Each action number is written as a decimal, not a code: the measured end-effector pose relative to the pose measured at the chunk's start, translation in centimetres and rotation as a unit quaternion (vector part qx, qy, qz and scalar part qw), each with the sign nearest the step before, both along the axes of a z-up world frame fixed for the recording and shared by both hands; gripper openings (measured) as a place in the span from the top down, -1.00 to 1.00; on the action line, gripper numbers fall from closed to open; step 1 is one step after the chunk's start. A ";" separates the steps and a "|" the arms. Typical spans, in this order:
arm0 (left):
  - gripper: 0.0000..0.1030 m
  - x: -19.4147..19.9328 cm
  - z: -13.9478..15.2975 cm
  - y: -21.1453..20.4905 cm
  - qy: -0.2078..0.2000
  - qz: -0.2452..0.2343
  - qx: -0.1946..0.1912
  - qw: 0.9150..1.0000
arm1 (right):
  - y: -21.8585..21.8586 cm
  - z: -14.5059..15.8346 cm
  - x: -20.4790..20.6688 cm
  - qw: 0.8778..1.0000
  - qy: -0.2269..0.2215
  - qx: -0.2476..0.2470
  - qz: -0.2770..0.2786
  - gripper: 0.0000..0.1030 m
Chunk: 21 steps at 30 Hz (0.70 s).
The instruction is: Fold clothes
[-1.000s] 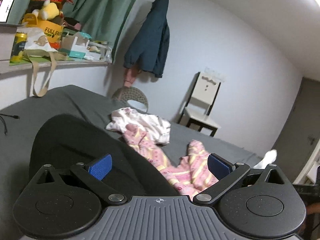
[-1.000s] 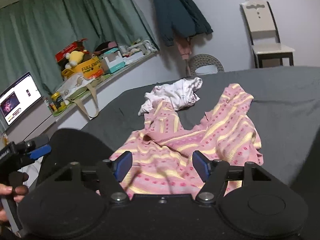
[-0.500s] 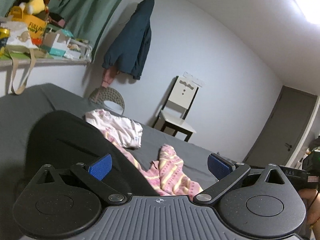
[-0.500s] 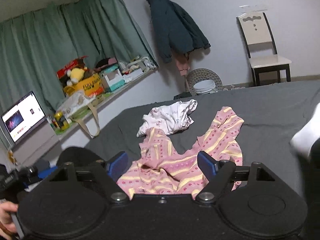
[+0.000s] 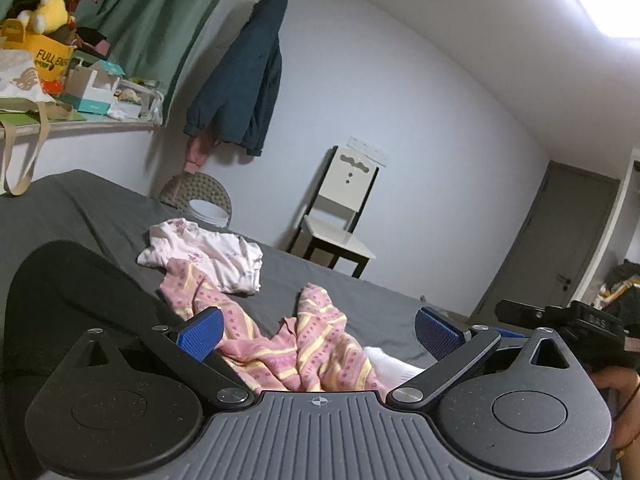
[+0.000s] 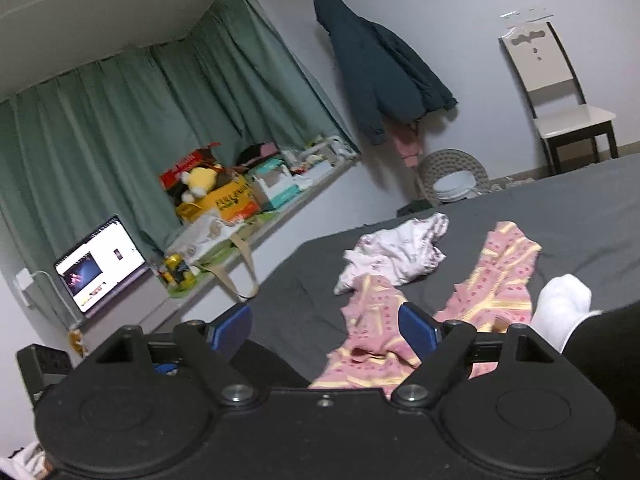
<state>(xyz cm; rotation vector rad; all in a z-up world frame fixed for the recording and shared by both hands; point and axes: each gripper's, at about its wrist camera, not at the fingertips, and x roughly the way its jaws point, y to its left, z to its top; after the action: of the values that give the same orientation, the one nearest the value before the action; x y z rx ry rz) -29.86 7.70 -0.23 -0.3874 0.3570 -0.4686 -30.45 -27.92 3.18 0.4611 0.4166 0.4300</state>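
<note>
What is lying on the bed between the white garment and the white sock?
In the right wrist view, the pink patterned garment sprawls between the white garment and the white sock, on the grey bed.

On the bed point(image 6: 580, 216) before you, the crumpled garment point(image 6: 476, 304) lies near the middle, the smaller garment point(image 6: 396, 252) touching behind it, toward the shelf-side edge.
</note>
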 end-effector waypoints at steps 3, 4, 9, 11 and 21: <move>-0.98 -0.2 0.1 0.3 -0.009 -0.002 -0.008 1.000 | 0.7 -0.1 -0.2 1.000 -0.001 0.000 0.001 -0.60; -0.98 -0.2 0.0 0.3 -0.009 -0.003 -0.007 1.000 | 1.0 -0.1 -0.3 1.000 0.001 0.001 0.004 -0.60; -0.98 -1.0 0.2 0.5 -0.017 -0.014 -0.007 1.000 | 2.8 0.3 -0.6 1.000 0.001 -0.005 0.014 -0.60; -0.98 -1.1 0.4 0.5 -0.021 -0.015 -0.004 1.000 | 3.2 0.7 -0.9 1.000 -0.007 -0.009 0.014 -0.60; -0.98 -0.4 -0.1 1.8 -0.006 0.007 0.015 1.000 | 2.3 2.4 4.8 0.994 -0.018 -0.106 0.005 -0.75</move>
<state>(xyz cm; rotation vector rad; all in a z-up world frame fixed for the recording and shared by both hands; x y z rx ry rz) -30.23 9.51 -0.30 -0.3576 0.3484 -0.4510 -25.68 -25.63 5.58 0.2463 0.4252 0.3977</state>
